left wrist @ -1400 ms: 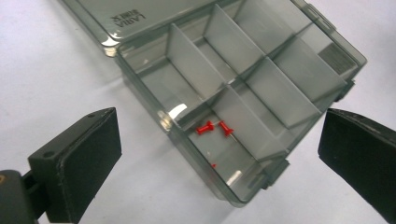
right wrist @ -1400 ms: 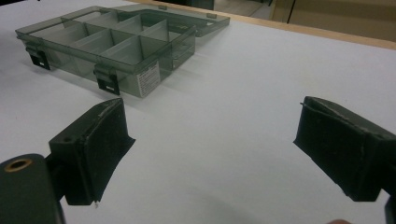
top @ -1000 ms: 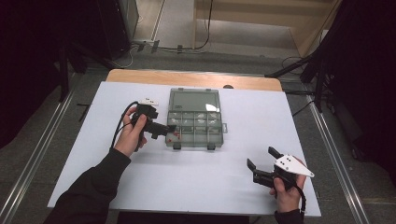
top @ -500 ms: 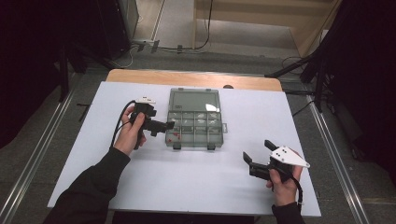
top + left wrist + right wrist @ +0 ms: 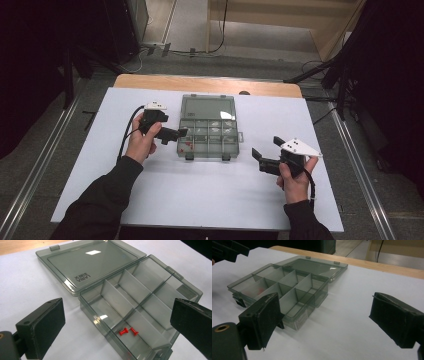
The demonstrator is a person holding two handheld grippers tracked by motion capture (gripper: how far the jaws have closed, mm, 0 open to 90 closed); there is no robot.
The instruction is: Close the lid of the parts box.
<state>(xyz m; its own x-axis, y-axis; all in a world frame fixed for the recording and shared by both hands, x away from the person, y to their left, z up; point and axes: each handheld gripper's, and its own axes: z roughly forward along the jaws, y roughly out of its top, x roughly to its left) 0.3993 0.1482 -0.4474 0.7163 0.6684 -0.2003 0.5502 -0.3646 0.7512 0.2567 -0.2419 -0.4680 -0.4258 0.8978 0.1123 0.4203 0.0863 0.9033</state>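
Note:
A clear grey compartment box point(image 5: 207, 156) lies mid-table with its lid point(image 5: 208, 107) folded flat behind it. Two red push pins point(image 5: 128, 331) rest in its near-left compartment; the other compartments look empty. My left gripper point(image 5: 175, 135) is at the box's left side, open, its jaws straddling that corner point(image 5: 120, 315) without touching it. My right gripper point(image 5: 266, 147) hovers open to the right of the box and apart from it, with nothing between its jaws point(image 5: 329, 315). In the right gripper view the box point(image 5: 287, 282) lies ahead and to the left.
The white table top point(image 5: 210, 195) ends in a wooden strip point(image 5: 210, 84) at the back, where a small dark object point(image 5: 244, 93) sits. Metal rails point(image 5: 35, 175) run along the floor on both sides, and dark stands and cables stand beyond the table's right side.
My right hand has moved away from the table's near edge and a little left, toward the box, jaws still open. The left hand and the box have stayed put.

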